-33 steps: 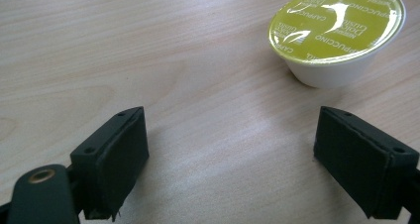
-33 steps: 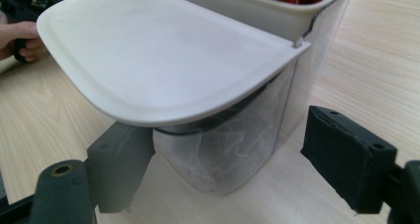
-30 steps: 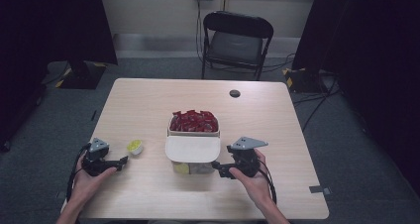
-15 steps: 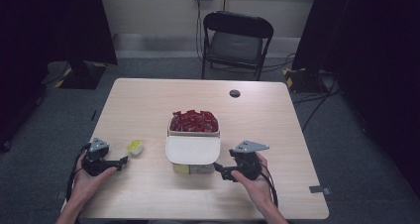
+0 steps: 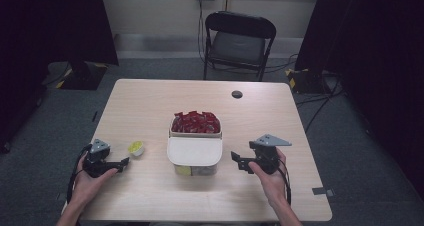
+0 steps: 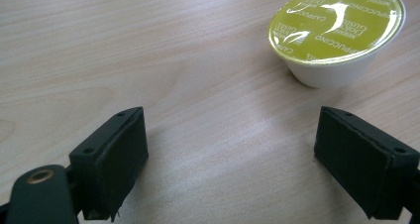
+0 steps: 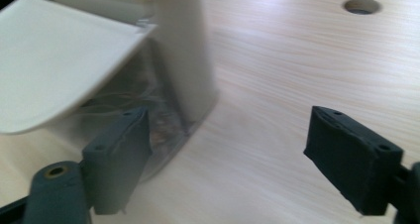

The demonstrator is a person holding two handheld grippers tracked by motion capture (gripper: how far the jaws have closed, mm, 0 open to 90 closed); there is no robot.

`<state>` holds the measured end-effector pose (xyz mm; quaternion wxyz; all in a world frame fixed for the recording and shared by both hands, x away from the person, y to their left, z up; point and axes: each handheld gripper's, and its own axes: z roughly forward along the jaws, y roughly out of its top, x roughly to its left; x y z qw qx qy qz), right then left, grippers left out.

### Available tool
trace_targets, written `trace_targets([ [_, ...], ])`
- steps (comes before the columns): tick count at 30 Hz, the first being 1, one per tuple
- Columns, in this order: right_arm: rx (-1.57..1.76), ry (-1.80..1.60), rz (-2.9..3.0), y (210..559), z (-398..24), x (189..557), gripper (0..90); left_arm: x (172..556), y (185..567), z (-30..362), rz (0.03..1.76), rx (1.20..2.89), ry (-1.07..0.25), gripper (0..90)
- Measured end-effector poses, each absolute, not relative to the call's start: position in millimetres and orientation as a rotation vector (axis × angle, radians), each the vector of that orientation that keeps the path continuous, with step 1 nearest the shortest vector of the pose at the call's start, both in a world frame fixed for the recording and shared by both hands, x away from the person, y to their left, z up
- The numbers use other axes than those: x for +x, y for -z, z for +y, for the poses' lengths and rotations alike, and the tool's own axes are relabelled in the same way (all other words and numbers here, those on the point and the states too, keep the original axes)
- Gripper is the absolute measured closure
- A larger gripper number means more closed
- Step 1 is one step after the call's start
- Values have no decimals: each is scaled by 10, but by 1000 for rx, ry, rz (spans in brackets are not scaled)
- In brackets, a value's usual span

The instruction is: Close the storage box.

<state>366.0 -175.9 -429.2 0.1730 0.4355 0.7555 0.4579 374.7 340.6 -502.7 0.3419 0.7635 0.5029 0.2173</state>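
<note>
A white container (image 5: 172, 134) stands mid-table, its top tray full of red capsules (image 5: 195, 122). A white lid (image 5: 195, 151) slopes down over its clear lower part. A yellow-lidded capsule (image 5: 135, 147) sits left of it. My left gripper (image 5: 124, 161) rests on the table, open, with the capsule (image 6: 337, 30) just beyond its jaws (image 6: 233, 159). My right gripper (image 5: 236, 160) is to the right of the container and apart from it. Its jaws (image 7: 247, 159) have just been opening and hold nothing. The container wall (image 7: 185, 50) and lid (image 7: 59, 55) lie ahead on the left.
A dark cable hole (image 5: 237, 94) is in the table's far right part, seen too as a hole (image 7: 362, 6) in the right gripper view. A black folding chair (image 5: 240, 36) stands behind the table. Bare wood lies right of the container.
My right gripper has drawn away from the container's front right corner toward the right. The left gripper and the yellow-lidded capsule have not moved.
</note>
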Motion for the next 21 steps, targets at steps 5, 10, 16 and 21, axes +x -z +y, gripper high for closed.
trace_targets([
  [5, 1347, -1264, 2082, 4348, -2015, 3774, 141, 3748, 5027, 3406, 1307, 1985, -564, 126],
  [10, 1435, -1204, 2029, 4418, -2214, 3853, 141, 3749, 5027, 3407, 1307, 1986, -565, 126],
  [16, 1439, -1075, 2008, 4556, -2387, 3925, 142, 3759, 5029, 3401, 1311, 1984, -564, 120],
  [21, 1480, -920, 1990, 4738, -2527, 3978, 144, 3758, 5029, 3400, 1312, 1984, -566, 119],
])
